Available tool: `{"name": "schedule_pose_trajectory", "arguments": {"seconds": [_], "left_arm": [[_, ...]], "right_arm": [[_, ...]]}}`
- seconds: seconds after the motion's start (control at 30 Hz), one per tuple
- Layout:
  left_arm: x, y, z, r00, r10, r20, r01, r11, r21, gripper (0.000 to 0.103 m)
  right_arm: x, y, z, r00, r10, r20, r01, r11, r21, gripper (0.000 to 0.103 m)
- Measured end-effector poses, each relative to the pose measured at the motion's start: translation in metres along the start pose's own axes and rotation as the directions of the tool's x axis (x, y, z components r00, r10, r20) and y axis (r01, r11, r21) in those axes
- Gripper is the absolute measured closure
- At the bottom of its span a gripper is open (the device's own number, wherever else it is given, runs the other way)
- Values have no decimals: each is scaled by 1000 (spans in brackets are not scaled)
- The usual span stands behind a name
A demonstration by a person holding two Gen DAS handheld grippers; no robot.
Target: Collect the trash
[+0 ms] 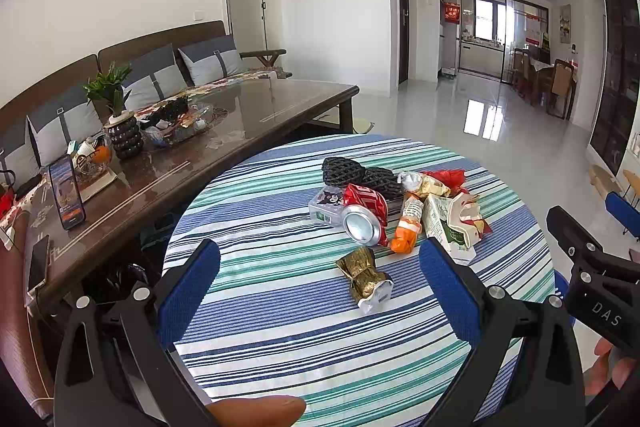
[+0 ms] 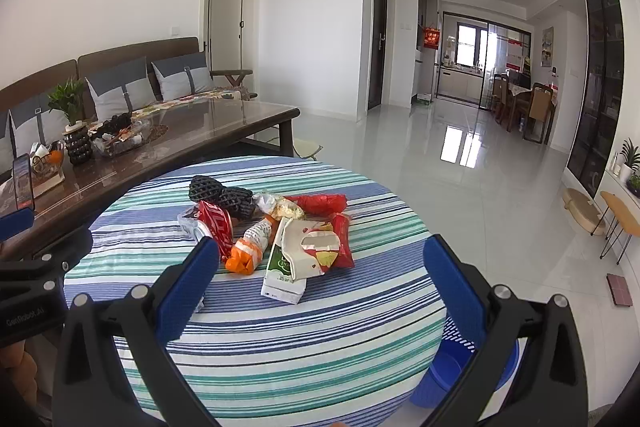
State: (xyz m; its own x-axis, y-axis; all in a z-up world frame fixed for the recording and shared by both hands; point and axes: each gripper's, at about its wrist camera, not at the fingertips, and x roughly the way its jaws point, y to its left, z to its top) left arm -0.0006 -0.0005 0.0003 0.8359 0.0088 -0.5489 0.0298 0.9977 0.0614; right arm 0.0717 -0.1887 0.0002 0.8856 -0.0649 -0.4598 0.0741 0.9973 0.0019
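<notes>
Two grippers are in play, and I read both as spread wide with nothing between the pads — the left gripper [image 1: 320,279] hangs over the near part of the round table [image 1: 280,347], the right gripper [image 2: 320,281] beside it to the right. No item is held, so I judge the task to be at its first step: approach and selection.

Location of the trash: one loose heap on the striped cloth, toward the far side of the table. It contains a crushed red can [image 1: 366,217], an orange-capped bottle [image 1: 408,231], a torn milk carton [image 2: 286,265], black foam netting [image 1: 360,177] and red wrappers [image 2: 320,203]. A gold foil wrapper [image 1: 366,277] lies apart from the heap on the near side, just ahead of the left gripper and between its finger lines.

Receptacle: a blue bin [image 2: 452,367] stands on the floor at the near right of the table, partly hidden behind the right gripper's finger.

Next move, as I judge it:
- Advance the left gripper onto the gold wrapper — the nearest, isolated piece
- Close gently; foil crumples and may slip
- The carton suits the right gripper, being closest to it and to the bin
</notes>
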Motion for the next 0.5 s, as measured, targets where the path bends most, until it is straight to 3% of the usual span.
{"name": "schedule_pose_trajectory", "arguments": {"seconds": [0.5], "left_arm": [[-2,5,4,1000,1,3,-1,1000,0,4]], "right_arm": [[1,2,2,1000,0,-2,0,1000,5,5]]}}
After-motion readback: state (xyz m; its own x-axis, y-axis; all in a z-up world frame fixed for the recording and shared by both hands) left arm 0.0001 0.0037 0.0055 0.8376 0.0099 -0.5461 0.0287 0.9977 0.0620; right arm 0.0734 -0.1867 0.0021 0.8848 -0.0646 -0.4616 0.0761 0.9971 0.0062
